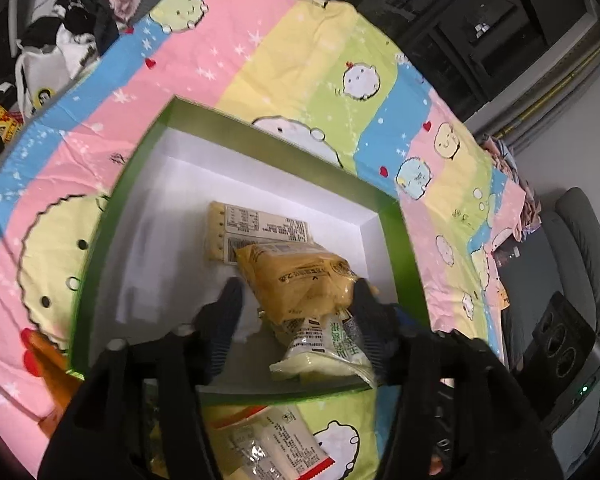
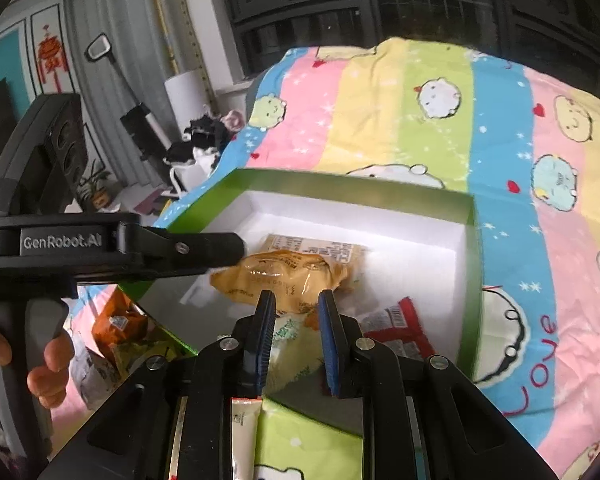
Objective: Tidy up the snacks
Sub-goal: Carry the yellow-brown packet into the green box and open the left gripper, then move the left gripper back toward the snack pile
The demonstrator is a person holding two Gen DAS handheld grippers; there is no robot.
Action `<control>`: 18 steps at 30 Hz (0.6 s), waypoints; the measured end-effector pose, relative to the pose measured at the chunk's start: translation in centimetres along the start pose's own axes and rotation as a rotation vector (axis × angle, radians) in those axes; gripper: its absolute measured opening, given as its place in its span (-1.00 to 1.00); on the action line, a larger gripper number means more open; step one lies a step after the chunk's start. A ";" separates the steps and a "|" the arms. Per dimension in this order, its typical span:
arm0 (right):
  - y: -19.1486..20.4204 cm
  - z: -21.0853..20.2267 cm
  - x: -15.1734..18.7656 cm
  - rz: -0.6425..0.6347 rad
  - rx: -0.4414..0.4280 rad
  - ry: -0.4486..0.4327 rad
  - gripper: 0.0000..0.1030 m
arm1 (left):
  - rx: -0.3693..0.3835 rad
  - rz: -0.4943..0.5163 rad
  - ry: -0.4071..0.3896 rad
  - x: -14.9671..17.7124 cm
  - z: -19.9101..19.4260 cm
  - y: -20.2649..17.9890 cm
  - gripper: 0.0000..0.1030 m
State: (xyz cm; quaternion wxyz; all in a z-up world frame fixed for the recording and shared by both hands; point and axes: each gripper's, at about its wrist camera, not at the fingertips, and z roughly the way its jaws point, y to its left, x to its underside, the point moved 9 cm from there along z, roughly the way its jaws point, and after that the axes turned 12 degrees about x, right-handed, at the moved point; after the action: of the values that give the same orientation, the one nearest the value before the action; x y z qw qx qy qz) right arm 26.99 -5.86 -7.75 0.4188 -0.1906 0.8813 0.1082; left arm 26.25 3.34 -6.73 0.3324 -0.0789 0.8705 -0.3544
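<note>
The left gripper (image 1: 296, 300) is standing wide open, its black fingers flanking a crinkled yellow plastic snack packet (image 1: 300, 280) without clearly gripping it. The right gripper (image 2: 296, 300) is hovering partly open at the near edge of the green-walled, white-lined cardboard box (image 2: 470, 248), holding nothing. Inside the box, four packets are lying: the yellow one on top, a pale green pouch (image 1: 324, 356), a cream cracker pack (image 1: 256, 228) farther back, and a red-and-white wrapper (image 2: 400, 320). The box is resting on a pastel striped cartoon bedsheet (image 1: 292, 60).
</note>
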 end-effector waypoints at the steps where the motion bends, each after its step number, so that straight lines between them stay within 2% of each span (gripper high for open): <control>1: -0.2 -0.6 0.0 0.005 0.005 -0.012 -0.33 | 0.000 0.003 -0.010 -0.1 -0.5 -0.1 0.37; 4: -0.9 -3.0 0.0 0.038 0.006 -0.060 -0.06 | 0.002 0.015 -0.038 0.2 -1.9 -0.7 0.43; 8: -1.2 -5.6 0.9 0.061 -0.007 -0.079 -0.03 | 0.018 0.028 -0.058 1.4 -4.1 -1.5 0.66; 14: -1.0 -8.4 3.5 0.084 -0.022 -0.071 -0.01 | 0.020 0.051 -0.079 4.2 -7.2 -3.0 0.76; 18: -1.6 -10.3 5.6 0.153 -0.025 -0.091 -0.01 | 0.011 0.016 -0.117 6.6 -9.2 -2.8 0.91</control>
State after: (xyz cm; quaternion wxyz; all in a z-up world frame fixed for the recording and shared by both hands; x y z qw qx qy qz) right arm 17.31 -12.26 -5.70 0.4466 -0.1227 0.8718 0.1594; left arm 15.14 3.99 -3.43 0.3862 -0.0906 0.8482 -0.3510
